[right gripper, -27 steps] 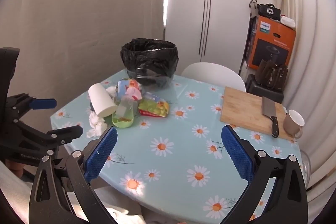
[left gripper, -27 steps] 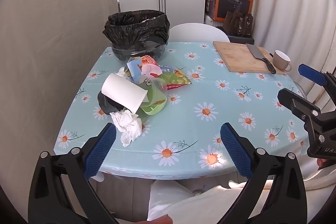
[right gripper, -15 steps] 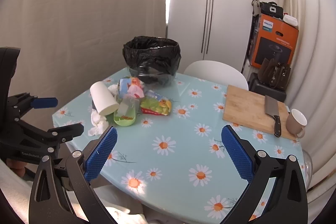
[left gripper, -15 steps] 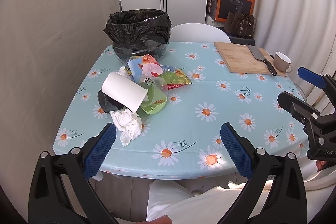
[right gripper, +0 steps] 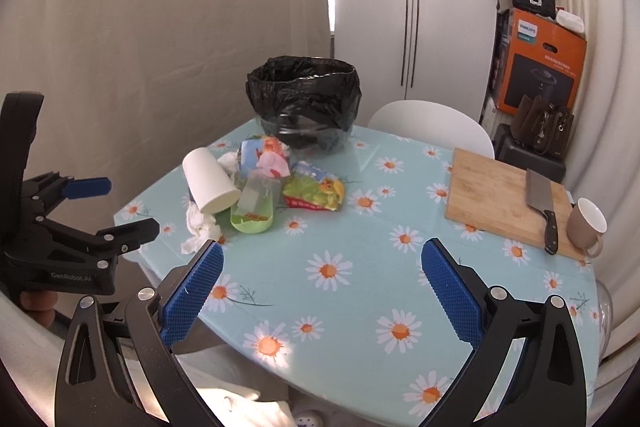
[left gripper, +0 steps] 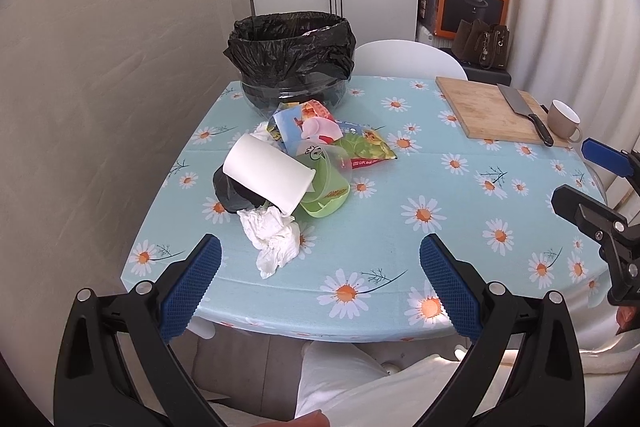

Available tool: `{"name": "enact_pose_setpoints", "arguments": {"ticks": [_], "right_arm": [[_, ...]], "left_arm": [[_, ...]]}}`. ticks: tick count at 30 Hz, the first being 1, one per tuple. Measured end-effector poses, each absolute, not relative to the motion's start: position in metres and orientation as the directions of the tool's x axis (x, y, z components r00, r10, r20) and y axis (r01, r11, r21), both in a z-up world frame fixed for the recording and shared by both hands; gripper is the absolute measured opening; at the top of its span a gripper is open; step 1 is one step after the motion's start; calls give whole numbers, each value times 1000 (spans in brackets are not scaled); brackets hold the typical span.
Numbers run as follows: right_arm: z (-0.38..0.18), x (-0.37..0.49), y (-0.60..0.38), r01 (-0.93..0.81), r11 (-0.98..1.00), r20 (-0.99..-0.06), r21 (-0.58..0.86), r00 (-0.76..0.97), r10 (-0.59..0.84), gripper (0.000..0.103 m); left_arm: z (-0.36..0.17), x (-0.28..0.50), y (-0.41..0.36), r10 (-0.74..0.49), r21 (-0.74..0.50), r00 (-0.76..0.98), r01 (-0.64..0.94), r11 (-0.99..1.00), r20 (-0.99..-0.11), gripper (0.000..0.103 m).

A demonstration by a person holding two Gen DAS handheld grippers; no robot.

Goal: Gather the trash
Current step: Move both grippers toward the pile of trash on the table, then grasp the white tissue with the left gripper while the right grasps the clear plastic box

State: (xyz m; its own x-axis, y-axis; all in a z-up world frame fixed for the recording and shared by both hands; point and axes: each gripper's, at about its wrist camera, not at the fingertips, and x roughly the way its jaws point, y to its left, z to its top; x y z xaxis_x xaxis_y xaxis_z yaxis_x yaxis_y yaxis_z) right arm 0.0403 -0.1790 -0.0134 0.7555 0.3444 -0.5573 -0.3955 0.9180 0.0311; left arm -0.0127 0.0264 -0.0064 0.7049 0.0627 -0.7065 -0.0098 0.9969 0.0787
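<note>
Barely shifted since earlier frame: left gripper [left gripper: 316, 277], right gripper [right gripper: 322, 281], both spread, empty. Approach step; next, reach toward trash pile [left gripper: 288, 167] at 11 o'clock, beside bin [left gripper: 290, 55].

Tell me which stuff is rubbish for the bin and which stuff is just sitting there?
For the job: white paper cup, crumpled tissue, green plastic cup, snack wrappers, black-lined bin.

Just lying about: cutting board, cleaver, beige mug, white chair.
</note>
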Motion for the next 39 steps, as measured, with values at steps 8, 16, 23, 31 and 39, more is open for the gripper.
{"name": "enact_pose_setpoints", "arguments": {"ticks": [8,16,23,31,39], "right_arm": [[-20,80,-198,-325,926,-585,190,721,373,95],[-15,118,-200,-294,936,-620,193,703,349,95],[-27,163,-166,-352,931,-698,100,642,318,95],[-58,219,-106,-456,880,-797,136,477,370,94],[-81,255,-54,-511,829,-819,229,359,447,94]], "left_arm": [[-6,-2,39,58,90,699,10,996,-713,97],[-38,25,67,12,16,640,0,1000,-768,97],[-75,50,99,-16,-54,575,-49,997,-818,97],[-115,79,124,-29,-87,504,-91,992,-863,97],[-138,103,132,-88,-143,445,-91,985,-891,97]]}}
